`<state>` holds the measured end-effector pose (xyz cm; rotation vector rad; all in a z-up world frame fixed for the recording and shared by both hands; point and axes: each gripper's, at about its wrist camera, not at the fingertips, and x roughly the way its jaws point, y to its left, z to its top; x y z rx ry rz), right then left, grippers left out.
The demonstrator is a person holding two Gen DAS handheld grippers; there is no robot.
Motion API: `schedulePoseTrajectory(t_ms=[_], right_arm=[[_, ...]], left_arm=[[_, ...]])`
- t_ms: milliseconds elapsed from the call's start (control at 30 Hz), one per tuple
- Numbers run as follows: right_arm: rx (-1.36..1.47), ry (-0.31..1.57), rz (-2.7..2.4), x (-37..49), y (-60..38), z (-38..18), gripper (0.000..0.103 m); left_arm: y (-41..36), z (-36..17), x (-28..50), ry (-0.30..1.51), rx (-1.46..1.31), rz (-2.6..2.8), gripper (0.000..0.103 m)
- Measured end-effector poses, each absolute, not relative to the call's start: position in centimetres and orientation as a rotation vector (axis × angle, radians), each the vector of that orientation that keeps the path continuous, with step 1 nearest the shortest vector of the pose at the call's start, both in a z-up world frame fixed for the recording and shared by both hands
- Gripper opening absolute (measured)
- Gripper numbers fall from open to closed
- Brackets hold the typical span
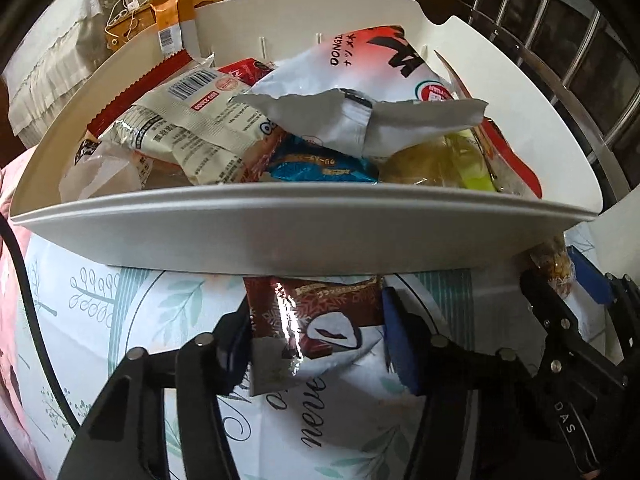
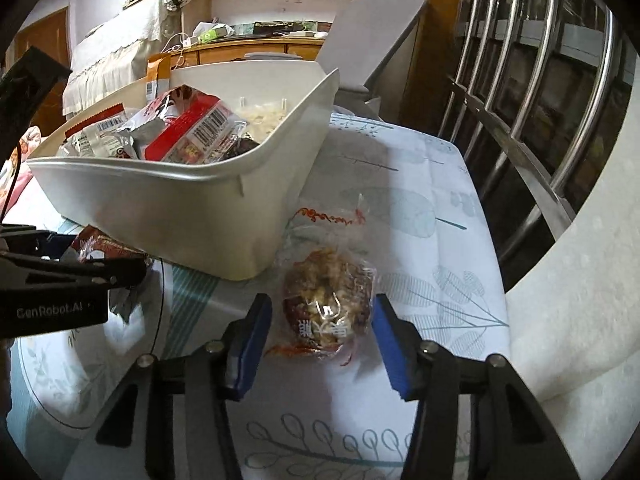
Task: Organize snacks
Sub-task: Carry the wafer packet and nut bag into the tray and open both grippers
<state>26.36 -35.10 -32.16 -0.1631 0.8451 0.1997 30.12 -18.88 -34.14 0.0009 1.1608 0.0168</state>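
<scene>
left claw [image 1: 316, 344] straddled a dark red chocolate packet [image 1: 312, 320] lying on the leaf-print cloth [image 1: 120, 320] over the desk. near pad looked to touch the wrapper's edge, far pad stood just clear; not clenched, nothing lifted. packet's top edge was tucked under the front wall of the white bin [image 1: 280, 236].

right claw [image 2: 318, 326] flanked a clear bag of brown nutty snack [image 2: 330, 304], red-crimped ends, flat on the cloth just beside the bin's corner [image 2: 240, 240]. pads close on both sides; contact hard to judge, looked released.

bin behind was heaped with packets: a torn white bag [image 1: 360, 96] on top, a cream barcode wrapper [image 1: 188, 128], a blue one [image 1: 320, 168] beneath.

steel railing [image 2: 520, 100] farther off.
</scene>
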Motion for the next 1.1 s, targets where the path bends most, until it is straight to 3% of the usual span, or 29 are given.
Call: schedulePoseTrajectory(t_ms=[33,233,667,1100], right_arm=[[-0.156,0.852,0.195,26.4,-35.1,-32.1,0.050],[-0.067,0.921,0.184,26.8,-35.9,-31.5,0.047],[-0.042,0.899,0.118,25.4,-36.6,-25.6,0.047],[-0.004,0.730,0.073,24.3,-36.0,-17.4,0.047]], left_arm=[[-18.7,-34.3,30.3,1.167,-0.009,0.012,0.047],[-17.6,-33.9,30.0,1.254,-0.020,0.016,0.043],[-14.8,-32.3,26.3,1.471,-0.088,-0.019,0.042],[-10.5,-23.4,25.4,1.458,-0.016,-0.140,0.043]])
